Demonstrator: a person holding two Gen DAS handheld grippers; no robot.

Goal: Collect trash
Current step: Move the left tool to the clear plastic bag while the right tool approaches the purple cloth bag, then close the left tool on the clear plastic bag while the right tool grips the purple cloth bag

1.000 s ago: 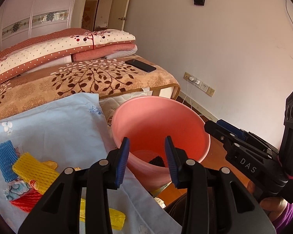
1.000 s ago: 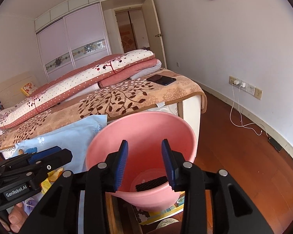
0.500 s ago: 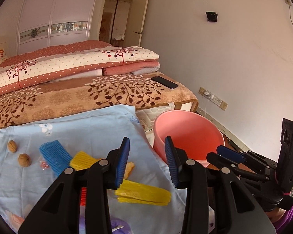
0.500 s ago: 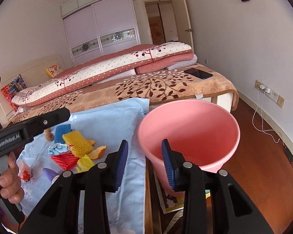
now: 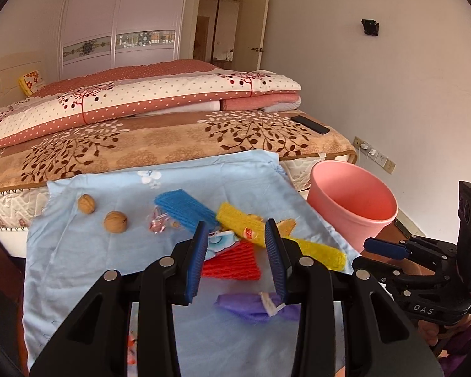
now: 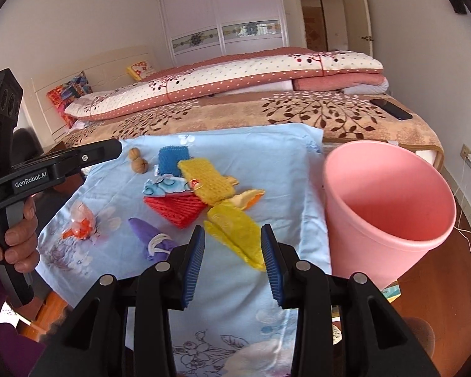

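Observation:
Trash lies on a light blue cloth [image 5: 78, 260]: blue foam net [image 5: 185, 209], yellow foam nets [image 5: 241, 224] [image 6: 235, 235], a red foam net [image 5: 235, 262], a purple wrapper [image 5: 251, 308], orange peel [image 6: 248, 196] and two walnuts [image 5: 115, 221]. A pink bucket [image 5: 351, 201] stands to the right, also in the right wrist view [image 6: 386, 210]. My left gripper [image 5: 237, 260] is open and empty above the red net. My right gripper [image 6: 232, 262] is open and empty above a yellow net.
A bed with a brown leaf blanket [image 5: 172, 144] and folded quilts [image 5: 141, 100] lies behind the cloth. A phone [image 5: 311, 124] rests on the bed. Wall sockets with chargers [image 5: 372, 154] are at the right. Wooden floor [image 6: 455, 282] surrounds the bucket.
Both grippers swung left and back from over the pink bucket to above the cloth with the trash. The bucket now sits to the right in both views. Both jaws stayed open.

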